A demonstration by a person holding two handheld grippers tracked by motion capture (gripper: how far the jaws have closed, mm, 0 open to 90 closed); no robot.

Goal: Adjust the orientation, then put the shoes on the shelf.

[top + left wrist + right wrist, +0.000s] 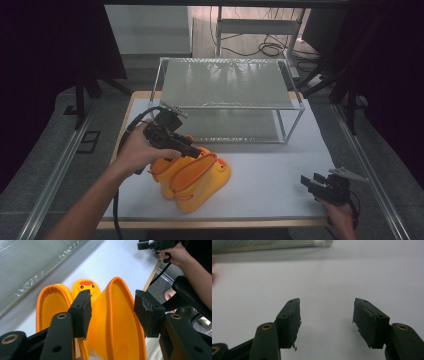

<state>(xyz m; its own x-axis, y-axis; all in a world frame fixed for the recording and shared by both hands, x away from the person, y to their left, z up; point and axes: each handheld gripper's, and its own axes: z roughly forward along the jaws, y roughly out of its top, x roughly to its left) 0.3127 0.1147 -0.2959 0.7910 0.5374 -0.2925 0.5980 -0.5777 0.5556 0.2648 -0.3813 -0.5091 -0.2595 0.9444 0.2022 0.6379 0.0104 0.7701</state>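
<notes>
Yellow boots (192,177) lie paired on the white table (270,175), shafts hollow, with nothing visible inside. Left gripper (111,312) holds its fingers (81,312) apart, straddling one shaft's orange rim without pressing it. Beyond the fingertips, a duck face (86,286) shows. Right gripper (325,322), well apart from the boots, stands open over bare table. Farther off stands a two-tier shelf (227,85).

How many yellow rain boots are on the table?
2: both lie side by side on the white table near its front-left, below the left gripper. One boot sits beside the other boot, whose shaft stands between the open jaws.
</notes>
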